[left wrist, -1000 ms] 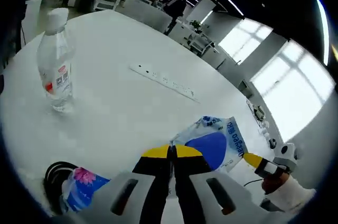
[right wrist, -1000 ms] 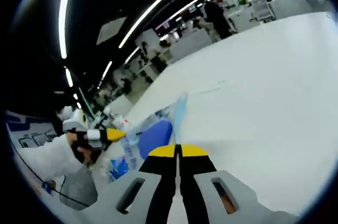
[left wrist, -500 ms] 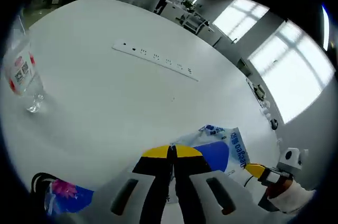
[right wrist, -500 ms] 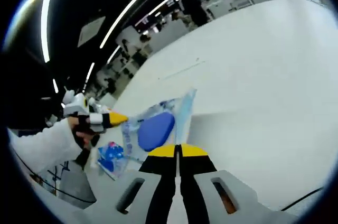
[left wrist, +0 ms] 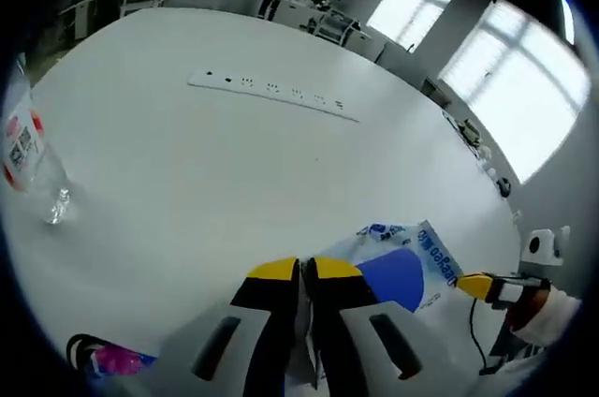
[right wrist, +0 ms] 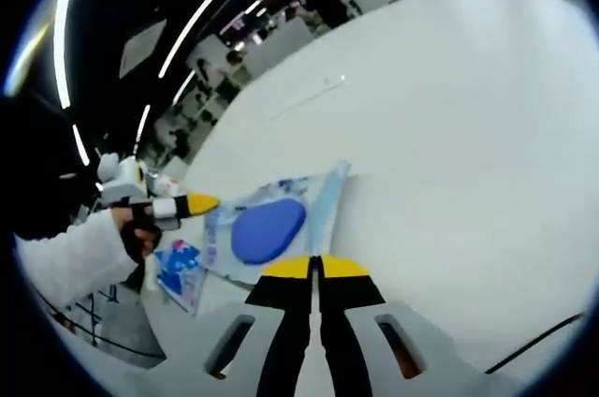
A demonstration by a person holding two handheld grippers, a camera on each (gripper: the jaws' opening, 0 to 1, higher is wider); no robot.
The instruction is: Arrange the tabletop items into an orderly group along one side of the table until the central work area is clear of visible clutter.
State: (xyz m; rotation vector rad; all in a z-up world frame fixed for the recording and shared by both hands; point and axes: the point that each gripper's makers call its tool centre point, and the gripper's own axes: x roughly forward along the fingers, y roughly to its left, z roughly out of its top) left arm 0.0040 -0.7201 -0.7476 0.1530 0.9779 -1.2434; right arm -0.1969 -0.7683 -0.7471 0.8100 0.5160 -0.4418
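left gripper view:
left claw: yellow-tipped jaws nearly together, a thin gap between them, pinching the near edge of the flat clear plastic pouch with a blue oval print
pouch position: lies at the near side of the round white counter, just beside the jaw tips
other items: clear plastic water bottle with red label upright at the far left edge; long white power strip well apart, toward the middle; small blue-and-pink packet near the bottom, beside a black cable loop
right claw seen here: yellow tip near the pouch's far corner; contact unclear

right gripper view:
right claw: jaws pressed together, nothing visible between them; tips just at the pouch edge, grip cannot be told
left claw seen here: at the pouch's opposite end, held by a hand in a white sleeve
second item: blue packet beside the pouch

risk:
slip: thin slick film held only by an edge may slide out, judging by the shallow pinch
tear/crumple: the two claws pulling apart could stretch the pouch
clutter left: bottle and power strip not yet grouped
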